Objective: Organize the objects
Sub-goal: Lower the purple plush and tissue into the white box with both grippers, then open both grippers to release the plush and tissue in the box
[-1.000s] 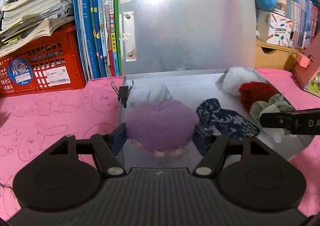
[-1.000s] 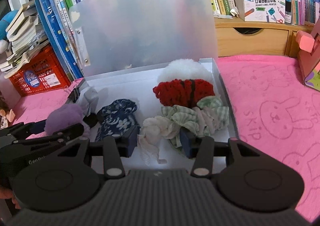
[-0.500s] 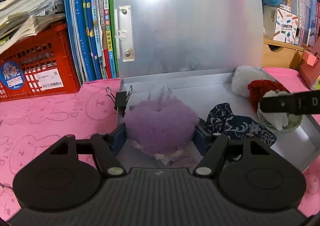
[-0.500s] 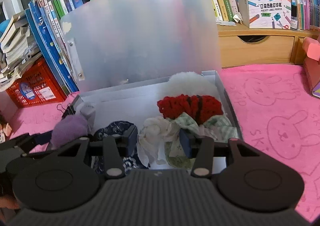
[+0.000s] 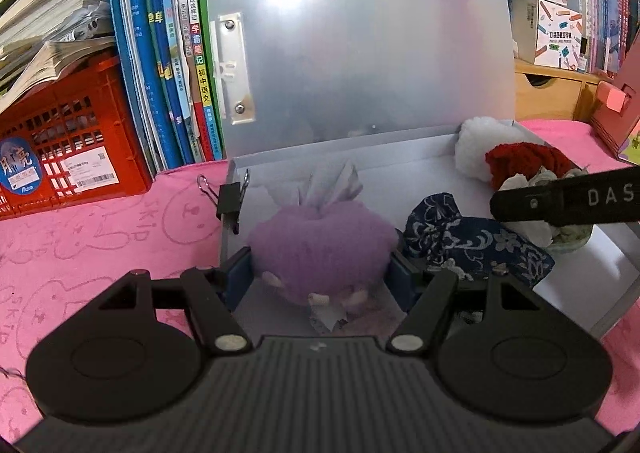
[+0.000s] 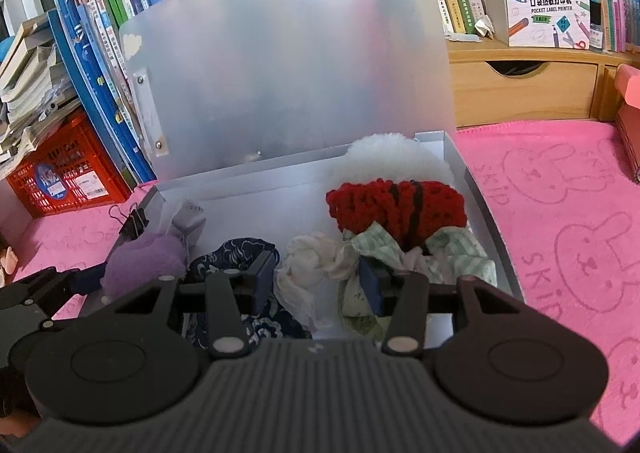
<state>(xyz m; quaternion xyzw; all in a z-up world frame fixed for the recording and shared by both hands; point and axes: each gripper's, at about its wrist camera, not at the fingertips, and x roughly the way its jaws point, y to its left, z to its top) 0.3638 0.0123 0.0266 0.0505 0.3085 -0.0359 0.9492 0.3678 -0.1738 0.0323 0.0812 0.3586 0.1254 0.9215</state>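
gripping purple scrunchie (image 5: 322, 249) over box (image 5: 432, 161)

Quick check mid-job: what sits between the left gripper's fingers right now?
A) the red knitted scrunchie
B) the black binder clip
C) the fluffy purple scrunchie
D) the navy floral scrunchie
C: in the left wrist view the left gripper has its blue pads against both sides of the fluffy purple scrunchie, over the near left part of the grey plastic box.

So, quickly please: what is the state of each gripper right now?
Left gripper: closed on the purple scrunchie, over the box.
Right gripper: closed on the white scrunchie, in the box.
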